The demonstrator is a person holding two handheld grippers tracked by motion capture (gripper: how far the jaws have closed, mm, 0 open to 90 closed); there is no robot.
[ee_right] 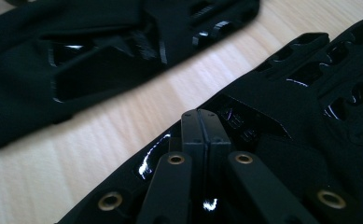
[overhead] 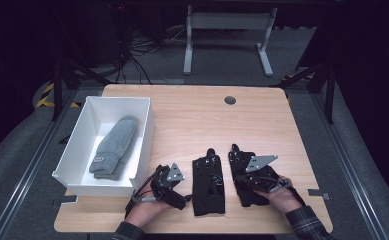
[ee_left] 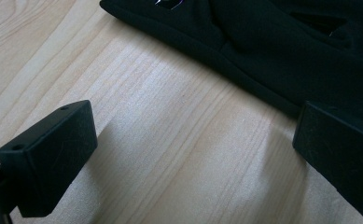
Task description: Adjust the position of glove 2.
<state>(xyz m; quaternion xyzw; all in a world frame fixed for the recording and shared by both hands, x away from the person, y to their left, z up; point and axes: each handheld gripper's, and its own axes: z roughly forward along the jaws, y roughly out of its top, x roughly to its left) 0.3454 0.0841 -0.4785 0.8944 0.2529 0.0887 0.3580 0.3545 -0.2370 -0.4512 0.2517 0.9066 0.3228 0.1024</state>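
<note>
Two black gloves lie side by side at lower centre of the desk (overhead: pixel 192 115). Right claw (ee_right: pixel 201 122), jaws pressed together, sits on the right glove (overhead: pixel 246 176). Left claw (ee_left: pixel 188 154) stands wide over bare wood, just beside the left glove (overhead: pixel 208 184).

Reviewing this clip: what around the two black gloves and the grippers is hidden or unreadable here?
- Right gripper: in its own view the jaws meet over the right black glove; whether fabric is pinched is hidden.
- High view: hand and gripper cover that glove's cuff.
- Left gripper: jaws open over bare table; the left black glove is cut off by the frame.
- Grey mitten in the white box: label too small.
</note>
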